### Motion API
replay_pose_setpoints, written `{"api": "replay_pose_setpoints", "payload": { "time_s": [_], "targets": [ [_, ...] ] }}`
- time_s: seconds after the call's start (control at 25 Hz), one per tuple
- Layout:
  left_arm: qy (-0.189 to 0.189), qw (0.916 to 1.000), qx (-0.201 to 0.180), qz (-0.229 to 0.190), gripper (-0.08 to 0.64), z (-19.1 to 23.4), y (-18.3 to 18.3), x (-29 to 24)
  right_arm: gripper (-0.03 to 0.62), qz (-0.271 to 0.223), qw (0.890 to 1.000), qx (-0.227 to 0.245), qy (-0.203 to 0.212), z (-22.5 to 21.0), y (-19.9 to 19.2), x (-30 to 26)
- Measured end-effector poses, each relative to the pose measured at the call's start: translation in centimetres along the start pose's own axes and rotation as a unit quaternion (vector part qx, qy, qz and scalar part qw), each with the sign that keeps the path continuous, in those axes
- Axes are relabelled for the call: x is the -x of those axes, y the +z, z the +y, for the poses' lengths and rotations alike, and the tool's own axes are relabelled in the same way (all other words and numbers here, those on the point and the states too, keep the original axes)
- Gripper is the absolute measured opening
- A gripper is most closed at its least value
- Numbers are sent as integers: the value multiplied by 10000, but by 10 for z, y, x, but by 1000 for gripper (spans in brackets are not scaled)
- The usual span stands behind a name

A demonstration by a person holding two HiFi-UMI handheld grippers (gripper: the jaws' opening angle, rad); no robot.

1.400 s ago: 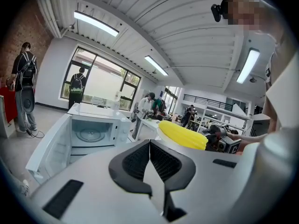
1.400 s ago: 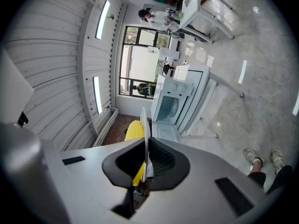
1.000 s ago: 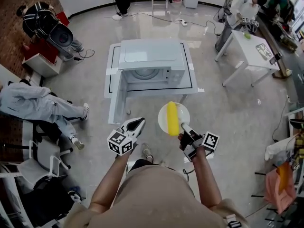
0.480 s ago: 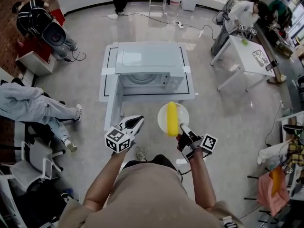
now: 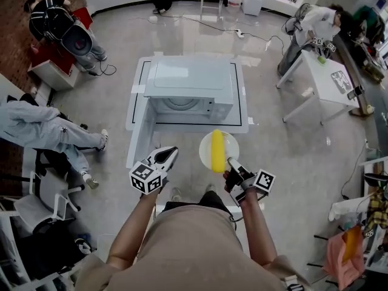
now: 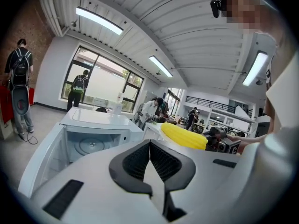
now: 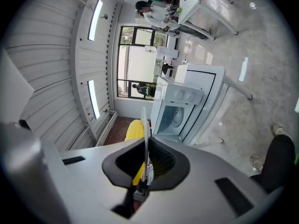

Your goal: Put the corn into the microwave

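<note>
Grips the near rim of a white plate (image 5: 205,155) in the right gripper (image 5: 230,161), jaws pinched narrow on the thin edge, which the right gripper view shows standing edge-on between the pads. Carries the corn (image 5: 217,150) on that plate, lying lengthwise across its middle with one end aimed at the microwave (image 5: 189,83); not yet inside. Holds the plate about level in the air at the near edge of the low white table (image 5: 245,111), toward its right corner, in front of the open cavity. Reaches forward with the right forearm bare, elbow bent beside the torso, hand wrapped round the gripper's body next to the marker cube (image 5: 265,180).

Extends the left forearm in the same way, a little wider out. Points the left gripper (image 5: 171,151) ahead and slightly down, jaws pressed together with nothing between them. Hovers it beside the free end of the microwave door (image 5: 138,143), swung open past the table's near left corner. Keeps the two grippers apart, with the plate closer to the right one.
</note>
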State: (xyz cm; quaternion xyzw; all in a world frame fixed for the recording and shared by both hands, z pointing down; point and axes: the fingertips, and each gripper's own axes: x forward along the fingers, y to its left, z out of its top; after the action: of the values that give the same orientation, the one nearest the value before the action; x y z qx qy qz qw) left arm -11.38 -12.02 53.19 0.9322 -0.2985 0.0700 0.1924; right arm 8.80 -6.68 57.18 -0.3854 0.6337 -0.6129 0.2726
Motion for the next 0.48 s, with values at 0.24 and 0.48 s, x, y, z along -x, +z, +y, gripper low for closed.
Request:
{"api": "replay_pose_setpoints", "payload": {
  "time_s": [0.24, 0.48],
  "targets": [
    [441, 9989, 104, -95, 3, -17, 19, -41, 17, 662, 9977, 156, 60, 1, 44, -5],
    [917, 9955, 99, -215, 3, -19, 25, -58, 17, 1084, 9939, 118, 172, -3, 70, -13]
  ]
}}
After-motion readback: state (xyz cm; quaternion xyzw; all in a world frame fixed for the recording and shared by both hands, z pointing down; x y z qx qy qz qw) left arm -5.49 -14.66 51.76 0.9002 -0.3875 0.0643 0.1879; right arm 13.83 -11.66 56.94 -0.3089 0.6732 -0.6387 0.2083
